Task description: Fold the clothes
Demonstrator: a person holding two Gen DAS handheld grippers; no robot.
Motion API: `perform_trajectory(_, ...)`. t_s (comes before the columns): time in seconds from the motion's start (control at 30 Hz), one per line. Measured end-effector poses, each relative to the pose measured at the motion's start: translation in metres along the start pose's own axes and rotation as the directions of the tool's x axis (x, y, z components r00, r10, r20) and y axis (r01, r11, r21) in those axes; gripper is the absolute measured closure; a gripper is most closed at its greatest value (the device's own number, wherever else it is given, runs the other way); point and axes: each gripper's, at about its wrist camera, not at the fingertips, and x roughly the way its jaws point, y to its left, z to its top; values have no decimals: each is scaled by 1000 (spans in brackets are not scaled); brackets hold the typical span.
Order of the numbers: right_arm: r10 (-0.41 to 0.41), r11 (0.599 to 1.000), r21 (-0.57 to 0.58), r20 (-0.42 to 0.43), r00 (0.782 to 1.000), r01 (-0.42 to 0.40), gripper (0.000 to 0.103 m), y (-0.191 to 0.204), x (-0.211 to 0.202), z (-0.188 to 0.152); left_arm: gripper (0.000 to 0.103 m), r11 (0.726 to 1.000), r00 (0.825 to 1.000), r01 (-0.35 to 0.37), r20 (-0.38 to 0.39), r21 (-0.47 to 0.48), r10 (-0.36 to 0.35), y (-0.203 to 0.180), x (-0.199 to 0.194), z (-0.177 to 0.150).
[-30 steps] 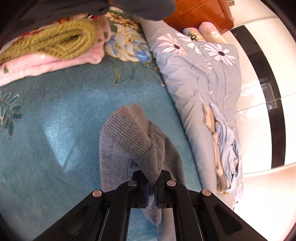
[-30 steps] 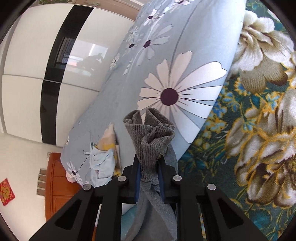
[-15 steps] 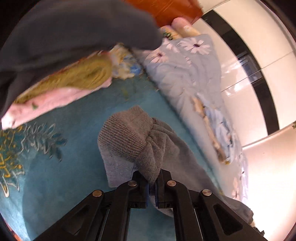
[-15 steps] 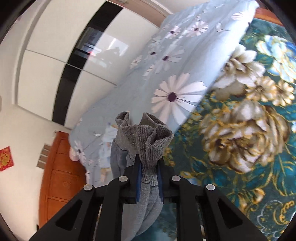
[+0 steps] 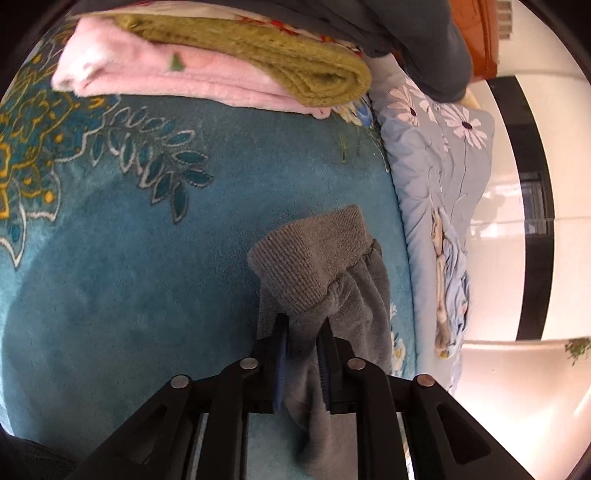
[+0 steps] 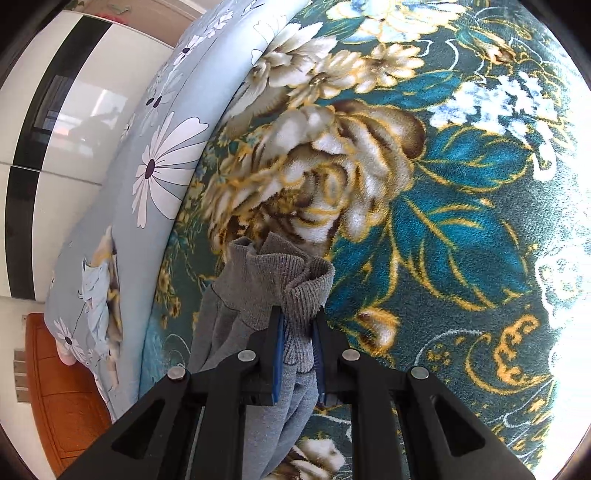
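Left hand-held gripper (image 5: 302, 332): jaws opening, ribbed cuff of grey sweatpants (image 5: 314, 266) between them, lower centre of frame | Right hand-held gripper (image 6: 298, 325): pinching second ribbed cuff (image 6: 291, 280), lower centre | Surface: teal floral blanket (image 5: 129, 240) | Upper left: folded pink blanket (image 5: 166, 74).

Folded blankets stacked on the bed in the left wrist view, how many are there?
2 clearly: an olive-green blanket lying on top of a pink blanket, at the far edge of the teal bedspread. More may be hidden under the dark sleeve above.
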Motion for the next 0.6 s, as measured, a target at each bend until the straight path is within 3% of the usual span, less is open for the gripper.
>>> perform_trajectory(0.1, 1, 1000, -4, 21, 1000, -1, 88, 5, -6, -5, 61, 989, 995, 90, 61, -116, -83, 20, -19, 2)
perform_trajectory(0.17, 15, 999, -47, 38, 999, -13, 88, 19, -13, -9, 61, 986, 992, 110, 83, -124, -100, 22, -27, 1)
perform_trajectory(0.27, 49, 990, -138, 61, 997, -40, 88, 47, -27, -16, 60, 999, 996, 37, 77, -6, -36, 3, -27, -5)
perform_trajectory(0.37, 80, 963, -262, 62, 995, -61, 88, 90, -43, -31, 59, 990, 997, -16, 71, 138, 7, -21, -25, -16)
perform_trajectory(0.47, 63, 849, -528, 74, 995, -14, 88, 153, -54, -79, 56, 970, 997, -58, 66, 235, 43, -38, -20, -26)
perform_trajectory(0.53, 60, 721, -693, 77, 995, 10, 88, 195, -50, -124, 55, 966, 997, -67, 57, 251, 55, -40, -19, -29)
perform_trajectory(0.6, 88, 625, -780, 28, 996, -34, 88, 226, -35, -169, 55, 969, 997, -64, 56, 239, 52, -38, -21, -30)
